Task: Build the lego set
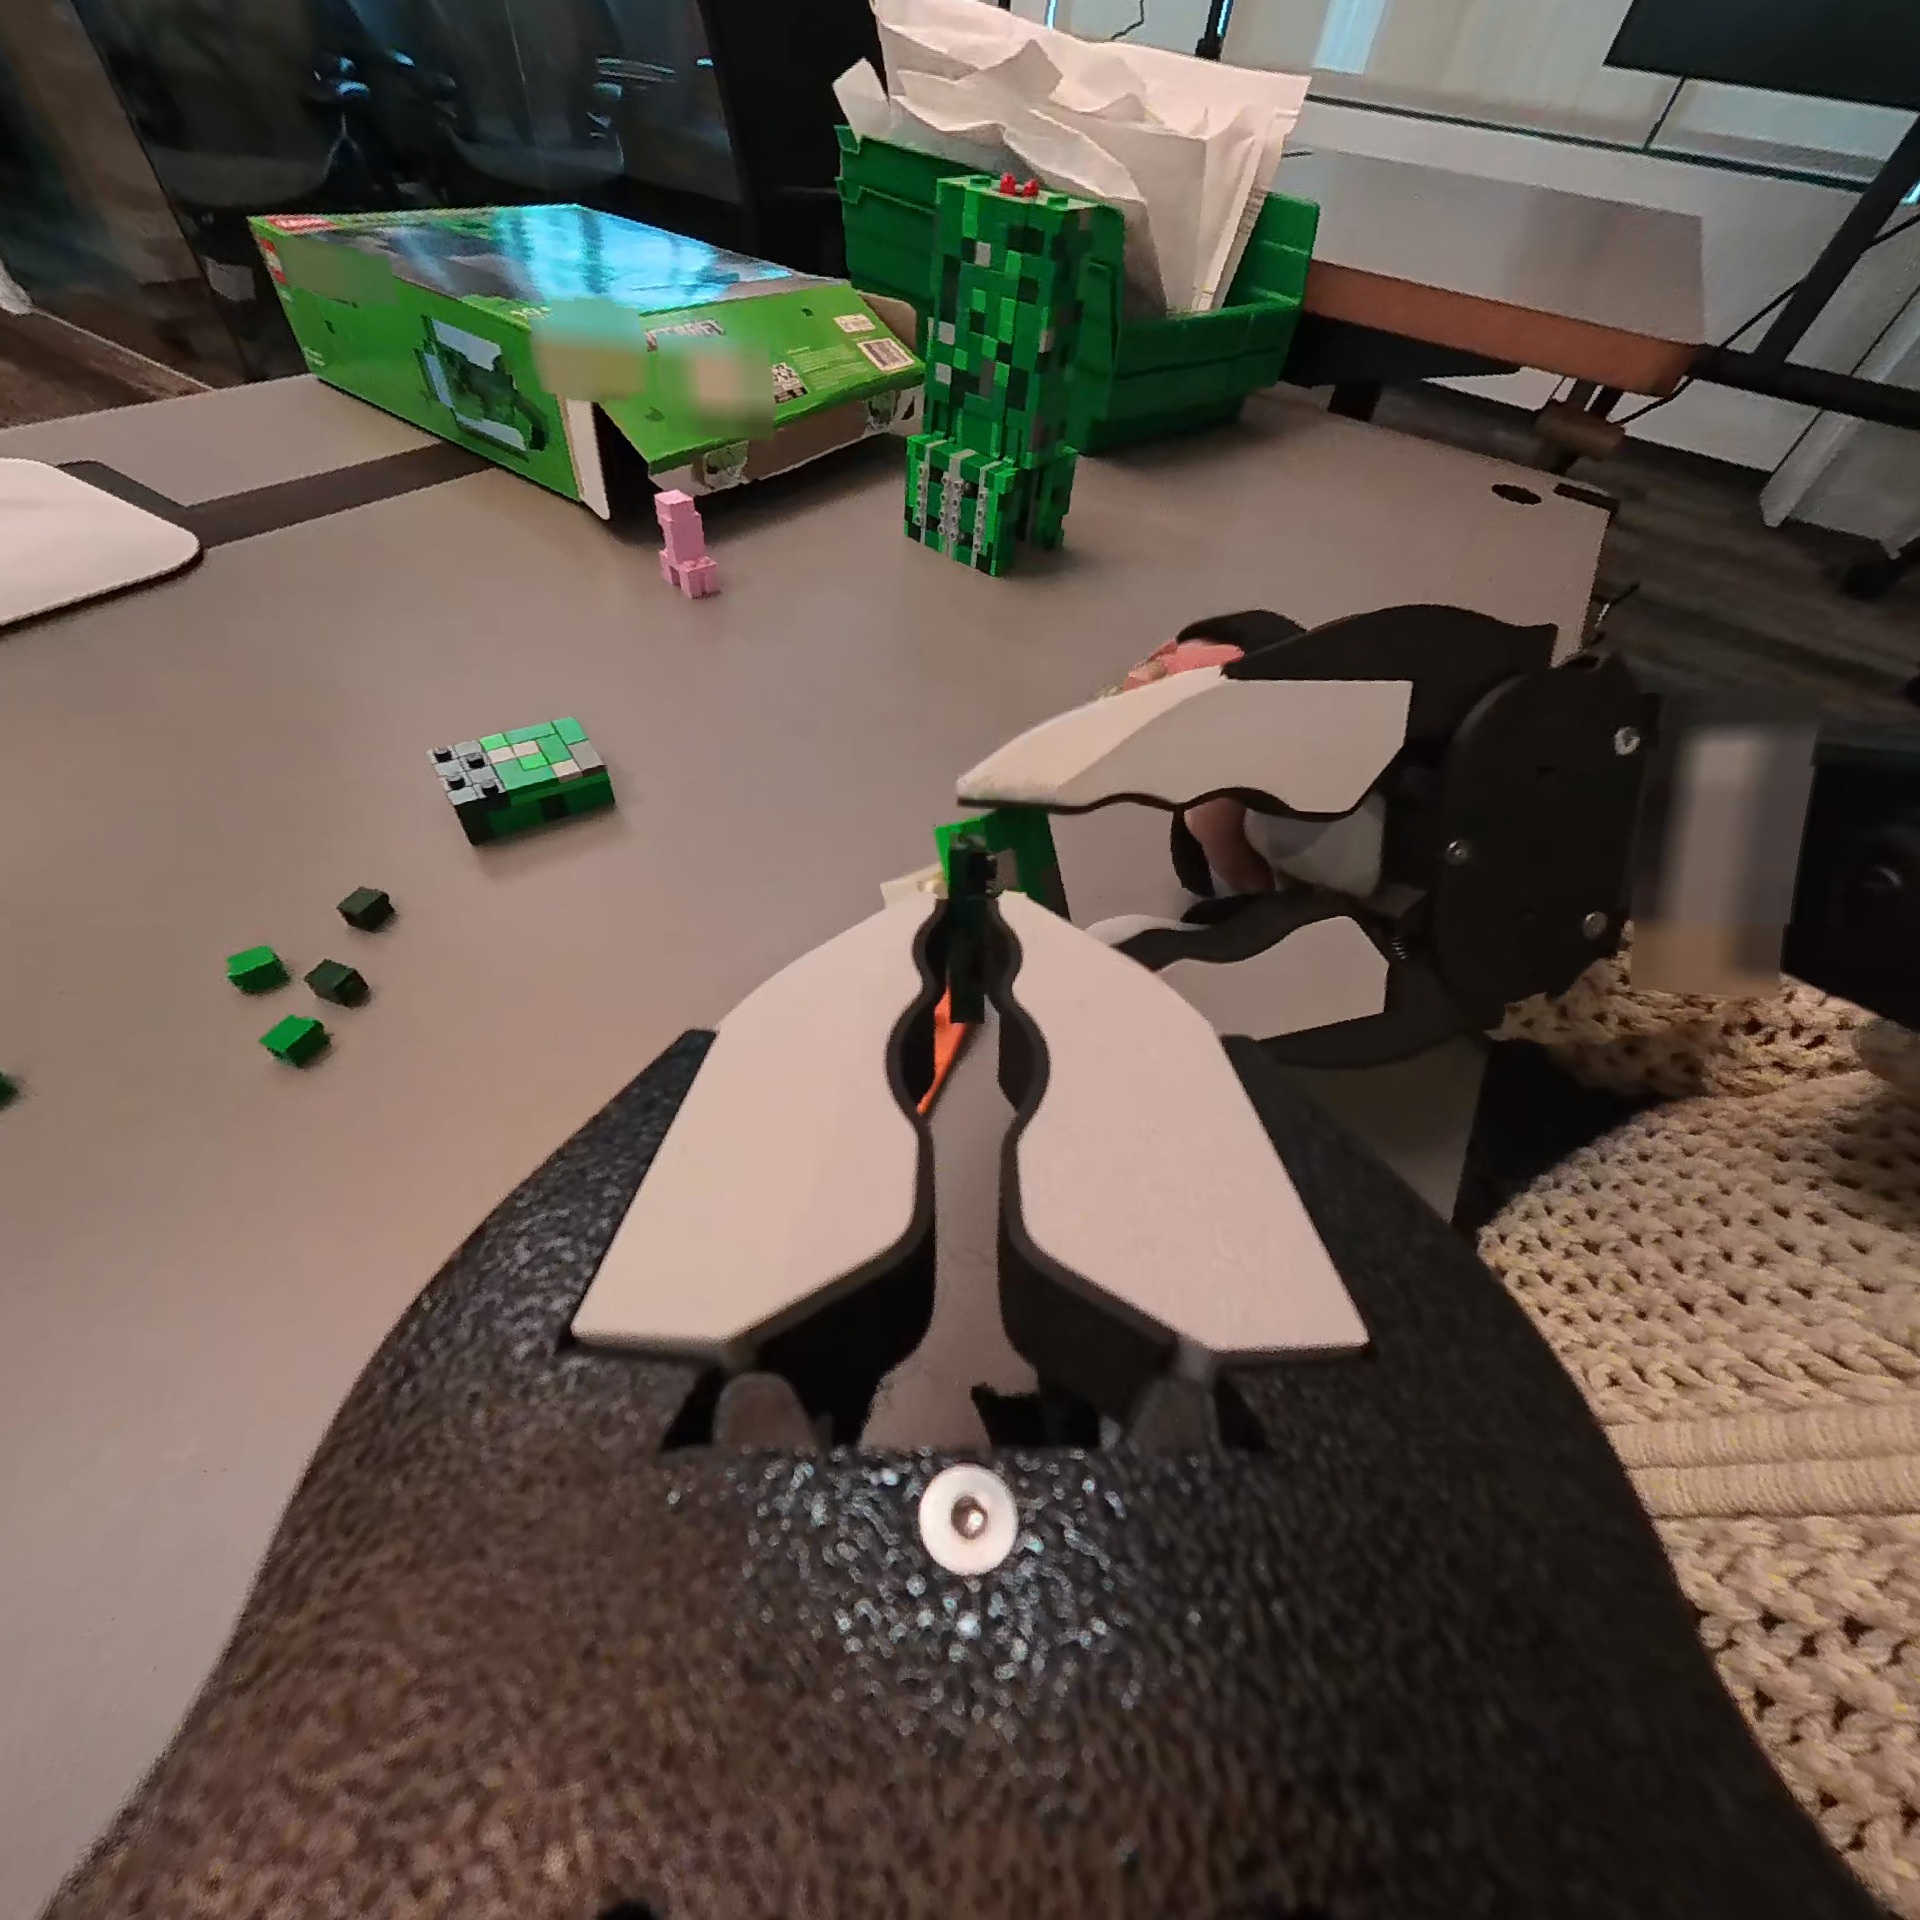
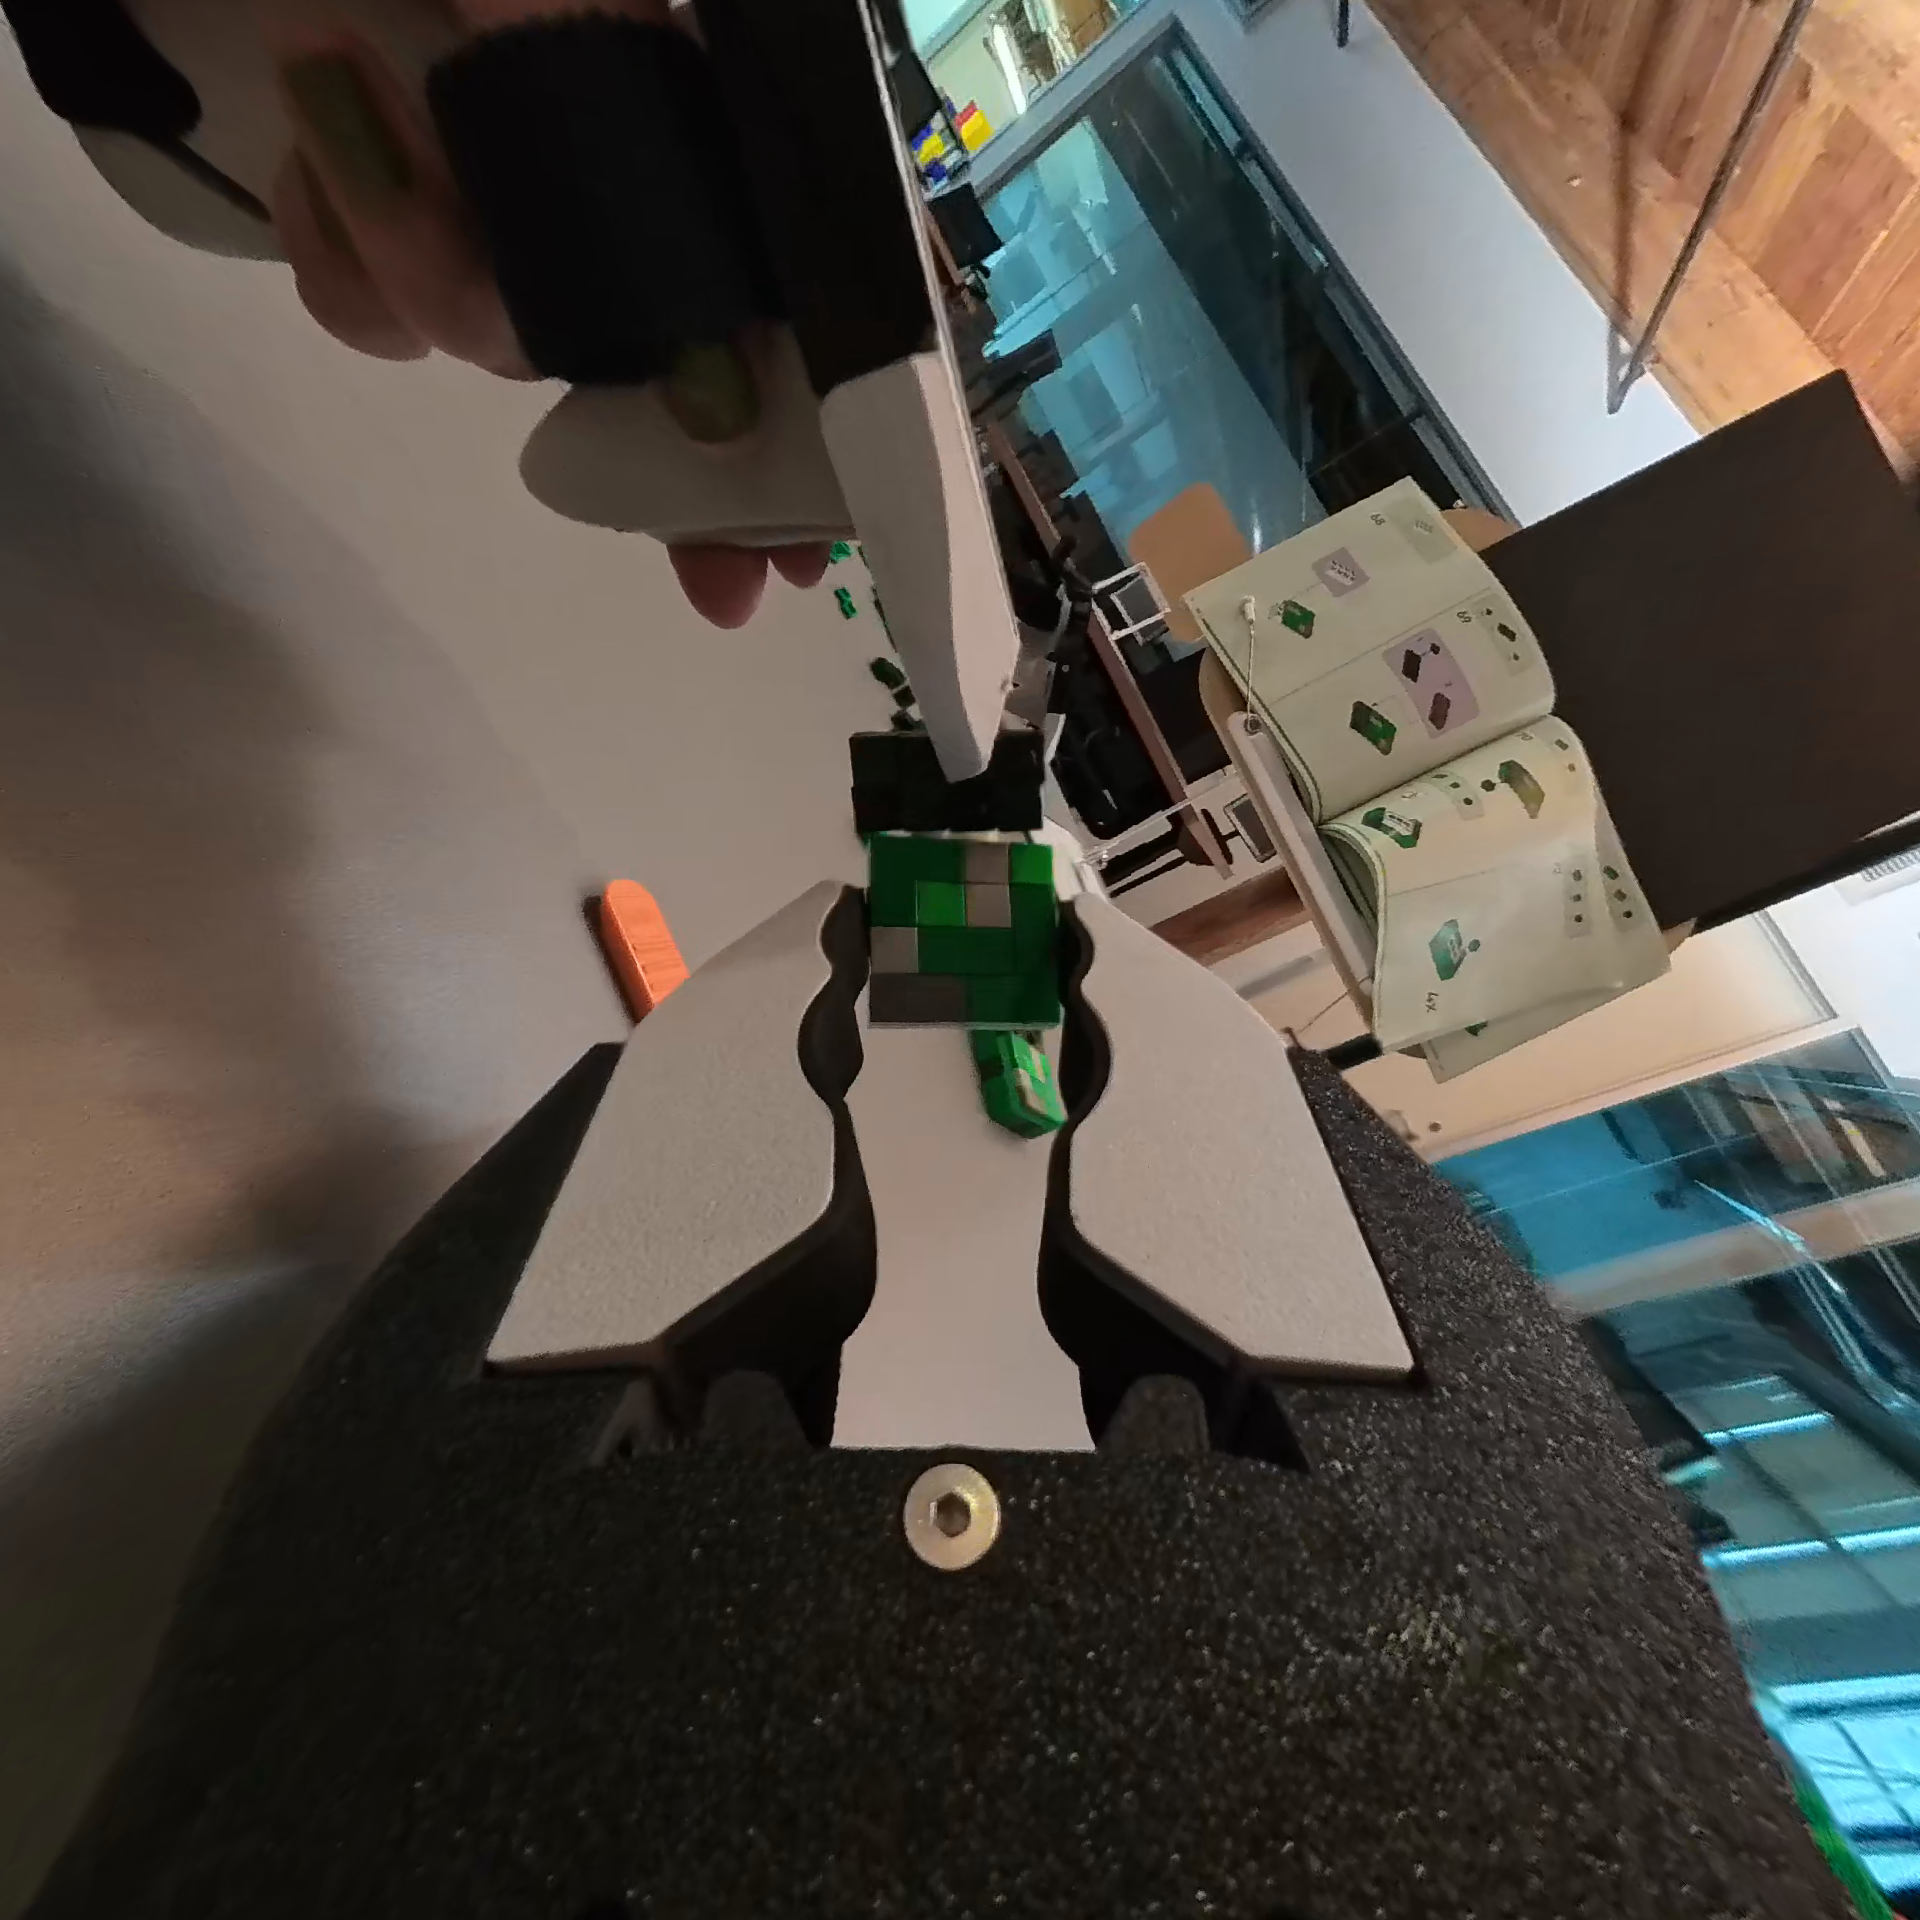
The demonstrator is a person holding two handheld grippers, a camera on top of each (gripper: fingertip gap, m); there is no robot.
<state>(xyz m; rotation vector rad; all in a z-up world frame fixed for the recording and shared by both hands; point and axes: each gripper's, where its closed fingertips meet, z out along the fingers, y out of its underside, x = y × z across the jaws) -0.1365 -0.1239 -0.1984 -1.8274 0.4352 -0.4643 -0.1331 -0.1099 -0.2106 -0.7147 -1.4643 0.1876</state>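
My right gripper (image 2: 961, 906) is shut on a flat green and grey tiled lego panel (image 2: 966, 935) and holds it in the air. The panel's far end is a black brick section (image 2: 894, 795). My left gripper (image 1: 964, 920) is shut on that black section (image 1: 966, 914), edge-on between its tips. In the right wrist view the left gripper's finger (image 2: 925, 582) comes down onto the black end. A small green piece (image 2: 1023, 1086) shows below the panel. In the left wrist view the right gripper's upper finger (image 1: 1195, 748) reaches in from the right.
On the grey table (image 1: 727, 675) lie a second tiled panel (image 1: 525, 774), several loose green bricks (image 1: 301, 977), a pink pig (image 1: 686, 551), a tall green figure (image 1: 997, 364), the set's box (image 1: 561, 332) and an orange separator (image 2: 639, 956). An open booklet (image 2: 1455, 790) stands to the right. My two grippers' fingertips are within a few centimetres of each other. From the right gripper's tips to the small green piece (image 2: 1023, 1086) is close to 15 cm. Look for it in the left wrist view (image 1: 575, 765) too.
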